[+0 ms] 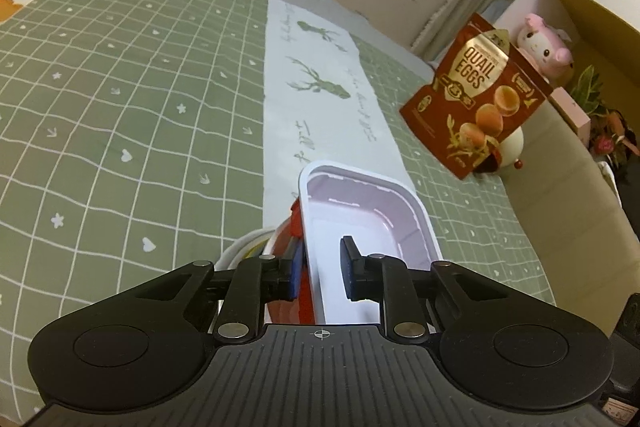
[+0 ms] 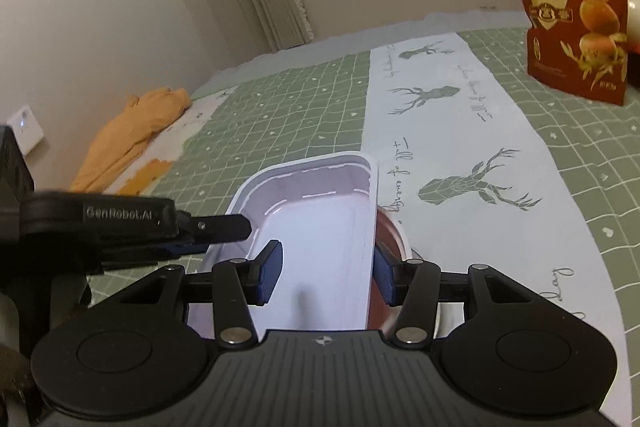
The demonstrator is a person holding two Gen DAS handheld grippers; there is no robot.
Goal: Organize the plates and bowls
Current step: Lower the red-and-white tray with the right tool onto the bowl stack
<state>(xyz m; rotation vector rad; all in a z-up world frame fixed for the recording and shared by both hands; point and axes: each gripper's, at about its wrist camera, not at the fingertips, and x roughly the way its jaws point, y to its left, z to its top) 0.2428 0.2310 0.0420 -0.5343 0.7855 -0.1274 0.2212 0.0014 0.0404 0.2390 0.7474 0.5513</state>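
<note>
We've got both grippers, left (image 1: 320, 265) and right (image 2: 328, 273), fingers clamped on the white tray's (image 2: 316, 227) walls; uneven pulling could tip it off the red bowl (image 2: 390, 233).

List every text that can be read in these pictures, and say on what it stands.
"QUAIL EGGS": on the red snack pouch.
"GenRobot.AI": on the arm of the left gripper, seen from the right wrist.
Cursive writing on the white deer runner: not legible.
Small print on the pouch: too blurred.
</note>
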